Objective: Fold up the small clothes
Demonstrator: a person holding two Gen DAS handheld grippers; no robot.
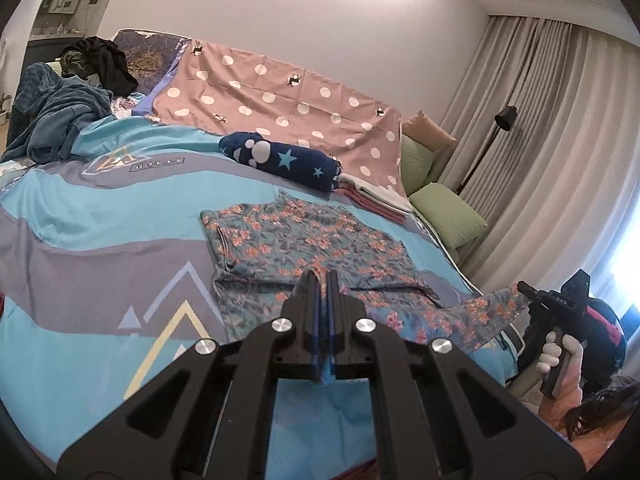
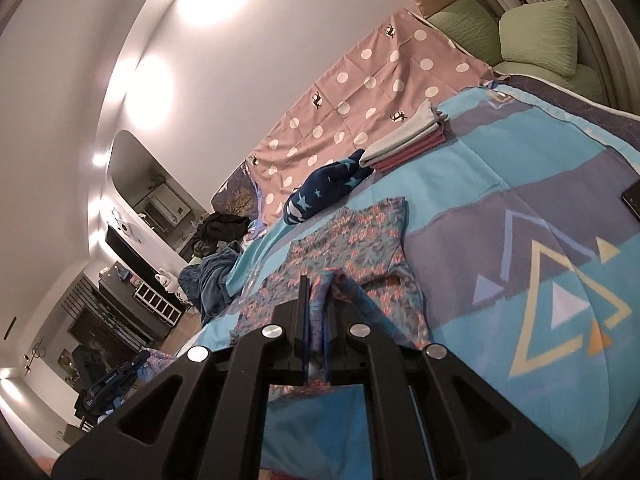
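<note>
A: Count the things for me.

B: One floral garment (image 1: pixel 304 240), spread on the bed just ahead of both grippers. One navy star-print roll (image 1: pixel 280 160) beyond it, one small stack of folded cloths (image 2: pixel 404 142) beside that roll, two green cushions (image 2: pixel 536 36) and one beige one (image 1: pixel 428 128) further off.

A: And the grippers?

B: Two. The left gripper (image 1: pixel 320 280) is clamped tight on one near corner of the floral garment, the cloth pinched between its pads. The right gripper (image 2: pixel 316 284) is closed on another near corner, fabric bunched between its fingers.

A: What is underneath?

B: A turquoise and grey bedcover (image 1: pixel 100 216) with triangle patterns. Behind it a pink polka-dot sheet (image 1: pixel 288 96) hangs against the white wall. Far beyond the left gripper, to its left, lies a heap of blue and black clothes (image 1: pixel 72 96). Pale curtains (image 1: pixel 540 128) hang to its right, with a black floor lamp (image 1: pixel 505 118) in front.

A: Do the views differ?

B: The left one shows the gloved right hand (image 1: pixel 560 354) around its gripper's handle. Only the right one shows a dark flat object (image 2: pixel 632 200) at the bedcover's edge, and dark shelving (image 2: pixel 132 304) far to the left.
</note>
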